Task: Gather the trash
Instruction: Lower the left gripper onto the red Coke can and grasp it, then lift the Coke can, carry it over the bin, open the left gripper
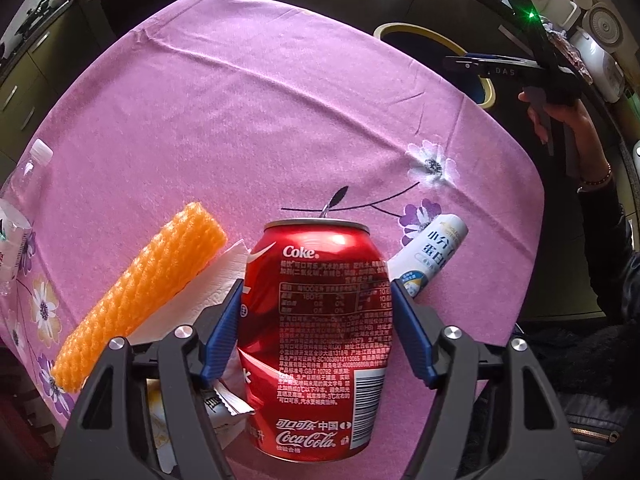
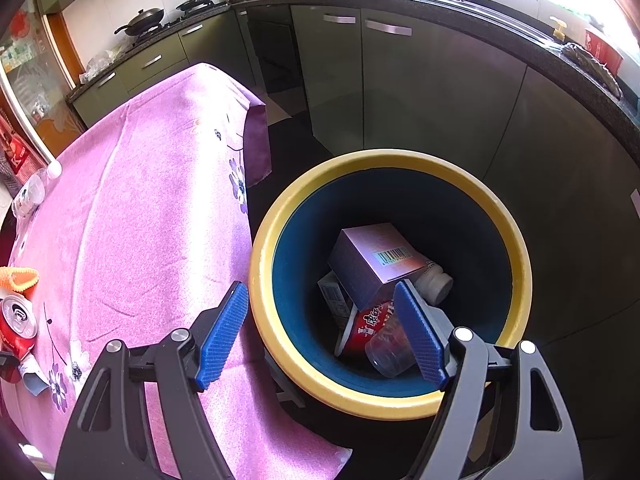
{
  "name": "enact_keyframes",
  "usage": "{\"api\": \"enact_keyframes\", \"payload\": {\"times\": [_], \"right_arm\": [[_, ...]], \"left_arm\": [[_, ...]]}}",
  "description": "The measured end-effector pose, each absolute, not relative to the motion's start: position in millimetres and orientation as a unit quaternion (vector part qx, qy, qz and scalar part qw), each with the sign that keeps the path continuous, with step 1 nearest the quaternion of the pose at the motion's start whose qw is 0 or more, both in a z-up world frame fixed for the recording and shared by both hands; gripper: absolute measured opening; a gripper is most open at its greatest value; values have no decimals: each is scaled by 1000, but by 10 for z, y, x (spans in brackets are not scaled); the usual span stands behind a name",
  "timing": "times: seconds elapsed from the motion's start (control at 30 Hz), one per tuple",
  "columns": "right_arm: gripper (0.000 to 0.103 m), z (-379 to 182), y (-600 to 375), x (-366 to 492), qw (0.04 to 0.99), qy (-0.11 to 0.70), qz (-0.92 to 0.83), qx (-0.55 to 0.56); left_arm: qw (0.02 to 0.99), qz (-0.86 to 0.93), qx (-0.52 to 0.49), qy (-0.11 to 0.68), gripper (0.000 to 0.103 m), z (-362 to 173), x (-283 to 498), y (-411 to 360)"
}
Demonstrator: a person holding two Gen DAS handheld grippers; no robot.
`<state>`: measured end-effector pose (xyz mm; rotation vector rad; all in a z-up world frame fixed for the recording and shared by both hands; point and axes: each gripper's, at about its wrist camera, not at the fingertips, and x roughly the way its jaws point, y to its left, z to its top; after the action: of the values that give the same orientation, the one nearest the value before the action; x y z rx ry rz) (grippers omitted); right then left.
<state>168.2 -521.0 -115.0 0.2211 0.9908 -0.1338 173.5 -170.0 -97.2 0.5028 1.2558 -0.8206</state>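
My left gripper point(image 1: 316, 300) is shut on a red Coke can point(image 1: 316, 320), its blue pads pressed on both sides, over the pink tablecloth point(image 1: 240, 120). An orange foam net point(image 1: 140, 292), a white tissue point(image 1: 208, 292) and a white packet point(image 1: 432, 256) lie beside the can. My right gripper point(image 2: 324, 312) is open and empty above a blue bin with a yellow rim point(image 2: 280, 216). The bin holds a purple box point(image 2: 372, 264), a red cup point(image 2: 368, 328), a clear cup and a white bottle. The can also shows in the right wrist view point(image 2: 16, 328).
A clear plastic bottle point(image 1: 28, 172) lies at the table's left edge. A torn wrapper point(image 1: 224, 404) lies under my left gripper. Kitchen cabinets and a counter point(image 2: 400, 60) stand beyond the bin. The bin stands on the dark floor by the table's corner.
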Motion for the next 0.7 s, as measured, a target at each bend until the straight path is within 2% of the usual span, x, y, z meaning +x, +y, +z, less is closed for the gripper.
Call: {"api": "enact_keyframes", "payload": {"times": [0.7], "right_arm": [[75,-1102,-5246,1623,875,466,-61,112]], "left_arm": [[732,-385,176,534,67,-434,1743,-1756]]}}
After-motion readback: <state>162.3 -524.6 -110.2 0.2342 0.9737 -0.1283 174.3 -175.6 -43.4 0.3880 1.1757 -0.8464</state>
